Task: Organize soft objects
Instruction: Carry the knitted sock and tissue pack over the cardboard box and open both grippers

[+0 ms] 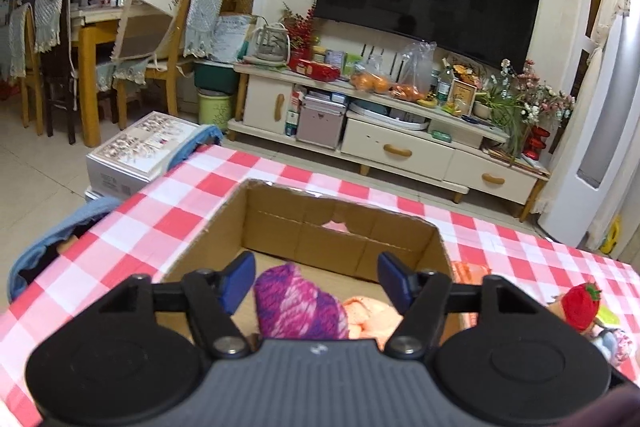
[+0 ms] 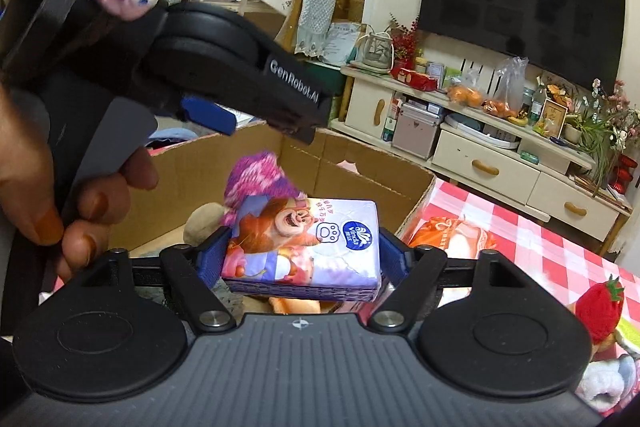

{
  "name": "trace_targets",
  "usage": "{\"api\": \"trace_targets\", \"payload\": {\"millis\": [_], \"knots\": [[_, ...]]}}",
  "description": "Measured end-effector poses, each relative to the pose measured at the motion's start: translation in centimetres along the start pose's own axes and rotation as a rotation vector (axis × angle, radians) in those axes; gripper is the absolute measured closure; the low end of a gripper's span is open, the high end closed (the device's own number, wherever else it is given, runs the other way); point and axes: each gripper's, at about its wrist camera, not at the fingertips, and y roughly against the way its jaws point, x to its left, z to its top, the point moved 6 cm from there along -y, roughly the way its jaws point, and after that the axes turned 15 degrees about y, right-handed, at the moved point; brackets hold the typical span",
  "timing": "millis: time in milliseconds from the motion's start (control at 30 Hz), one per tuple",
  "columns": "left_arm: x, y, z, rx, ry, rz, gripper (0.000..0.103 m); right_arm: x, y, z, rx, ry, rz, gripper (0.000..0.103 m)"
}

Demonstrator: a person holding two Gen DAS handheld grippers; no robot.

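Cardboard box (image 1: 404, 231) on checkered table (image 1: 168, 211)

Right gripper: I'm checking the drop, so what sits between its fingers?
In the right wrist view, a tissue pack with a cartoon bear sits between the right gripper fingers, above the cardboard box.

Red-and-white checked tablecloth (image 1: 192, 195); purple-pink yarn ball (image 1: 298, 301)

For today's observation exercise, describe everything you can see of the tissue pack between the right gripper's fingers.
The tissue pack is a soft rectangular block in glossy printed plastic wrap, lilac and pink, showing a cartoon brown bear, a paw print and a blue round logo. Its dark purple front edge faces the camera. It lies roughly level, slightly tilted, between the right gripper's blue fingers, above the open cardboard box.
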Motion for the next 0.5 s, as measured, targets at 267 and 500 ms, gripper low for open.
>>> {"api": "trace_targets", "payload": {"millis": [267, 500], "knots": [[-0.4, 0.1, -0.1, -0.005, -0.026, 0.015, 0.015, -0.1, 1.1, 0.3, -0.012, 0.024, -0.049, 0.001], [-1.3, -0.1, -0.6, 0.002, -0.053, 0.021, 0.013, -1.3, 3.1, -0.5, -0.005, -0.015, -0.110, 0.001]]}}
